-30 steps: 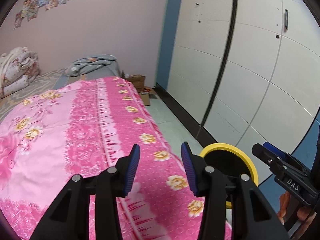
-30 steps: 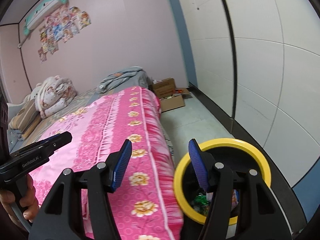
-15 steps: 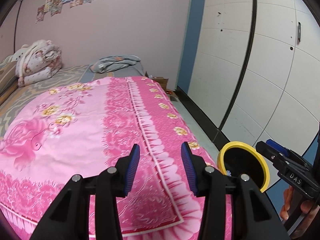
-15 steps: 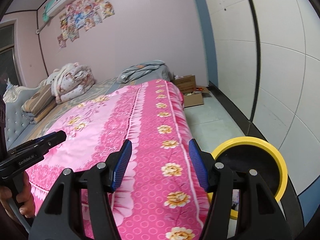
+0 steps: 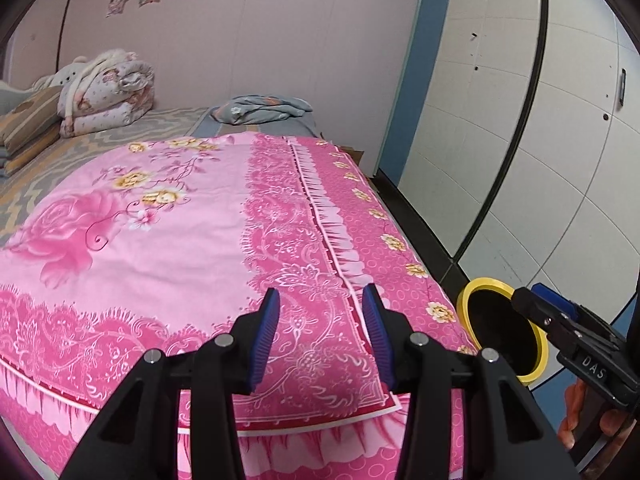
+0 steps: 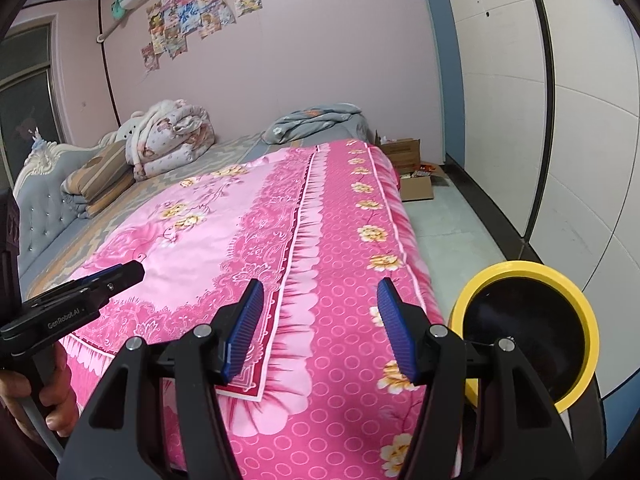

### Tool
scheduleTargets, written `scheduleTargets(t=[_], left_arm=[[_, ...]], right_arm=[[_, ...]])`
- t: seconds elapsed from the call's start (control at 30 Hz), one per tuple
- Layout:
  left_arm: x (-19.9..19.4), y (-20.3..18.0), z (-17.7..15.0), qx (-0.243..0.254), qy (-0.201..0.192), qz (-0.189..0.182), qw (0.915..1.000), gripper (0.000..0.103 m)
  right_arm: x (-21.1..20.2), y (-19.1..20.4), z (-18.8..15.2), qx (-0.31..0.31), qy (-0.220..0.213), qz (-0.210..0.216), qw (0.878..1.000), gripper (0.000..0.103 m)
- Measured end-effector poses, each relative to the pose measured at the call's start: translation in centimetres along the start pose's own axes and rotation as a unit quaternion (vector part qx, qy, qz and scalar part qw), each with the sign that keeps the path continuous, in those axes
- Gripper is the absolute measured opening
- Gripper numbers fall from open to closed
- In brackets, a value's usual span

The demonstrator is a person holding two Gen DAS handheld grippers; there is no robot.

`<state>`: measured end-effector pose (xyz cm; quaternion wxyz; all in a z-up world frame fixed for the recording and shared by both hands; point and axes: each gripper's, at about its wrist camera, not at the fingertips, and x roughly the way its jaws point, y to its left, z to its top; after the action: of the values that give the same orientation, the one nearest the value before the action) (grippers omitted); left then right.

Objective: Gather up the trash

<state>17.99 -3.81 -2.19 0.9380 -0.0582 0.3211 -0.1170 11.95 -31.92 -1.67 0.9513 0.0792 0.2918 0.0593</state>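
Right gripper [image 6: 320, 320] empty over pink bedspread [image 6: 340, 280], yellow-rimmed bin [image 6: 576, 300] just right.

Ahead and below: a bed [image 6: 248, 216] under a spread quilt [image 5: 168, 248], with a folded blanket [image 6: 172, 140] and stacked pillows [image 6: 100, 176] at the far left by the headboard [image 6: 36, 196], and a crumpled cover [image 6: 316, 120] at the far end near the back wall. Right of the bed, on the floor just beside its near corner, a bin [image 6: 532, 336]. Farther back on the same floor strip, cardboard boxes [image 6: 412, 168], with a panelled wall [image 6: 560, 120] along the right.
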Motion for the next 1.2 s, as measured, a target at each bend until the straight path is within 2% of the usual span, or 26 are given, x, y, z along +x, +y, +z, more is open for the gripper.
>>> scheduleTargets(t=[0.27, 0.33, 0.47, 0.53, 0.7, 0.8, 0.9, 1.07, 1.2], left_arm=[[-1.7, 1.1, -1.2, -0.009, -0.023, 0.007, 0.9997, 0.041], [-2.1, 1.1, -1.3, -0.006, -0.032, 0.01, 0.9994, 0.048], [-2.9, 1.1, -1.2, -0.005, -0.047, 0.005, 0.9989, 0.05], [-3.1, 1.1, -1.1, -0.005, -0.054, 0.006, 0.9985, 0.057], [-4.3, 1.1, -0.8, -0.004, -0.082, 0.007, 0.9966, 0.067], [-5.0, 1.1, -0.8, -0.003, -0.094, 0.01, 0.9955, 0.073], [-5.7, 1.0, -0.9, 0.0, -0.109, 0.017, 0.9939, 0.081], [-6.9, 0.9, -0.8, 0.001, -0.132, 0.015, 0.9911, 0.084], [-8.0, 1.0, -0.8, 0.0, -0.154, 0.019, 0.988, 0.089]], right_arm=[[0.1, 1.0, -0.4, -0.007, 0.001, 0.014, 1.0, 0.058], [0.0, 1.1, -0.4, -0.008, -0.001, 0.016, 1.0, 0.062], [-0.2, 0.9, -0.3, 0.005, -0.008, 0.026, 1.0, 0.071], [-0.3, 0.9, -0.1, 0.009, -0.011, 0.029, 0.999, 0.075], [-1.0, 1.0, 0.2, 0.014, -0.03, 0.032, 0.999, 0.091], [-1.5, 1.2, 0.4, 0.009, -0.045, 0.026, 0.999, 0.094], [-2.0, 1.2, 0.5, 0.011, -0.065, 0.029, 0.997, 0.095], [-2.7, 1.2, 0.6, 0.015, -0.086, 0.037, 0.995, 0.095], [-3.4, 1.0, 0.6, 0.027, -0.105, 0.013, 0.994, 0.095]])
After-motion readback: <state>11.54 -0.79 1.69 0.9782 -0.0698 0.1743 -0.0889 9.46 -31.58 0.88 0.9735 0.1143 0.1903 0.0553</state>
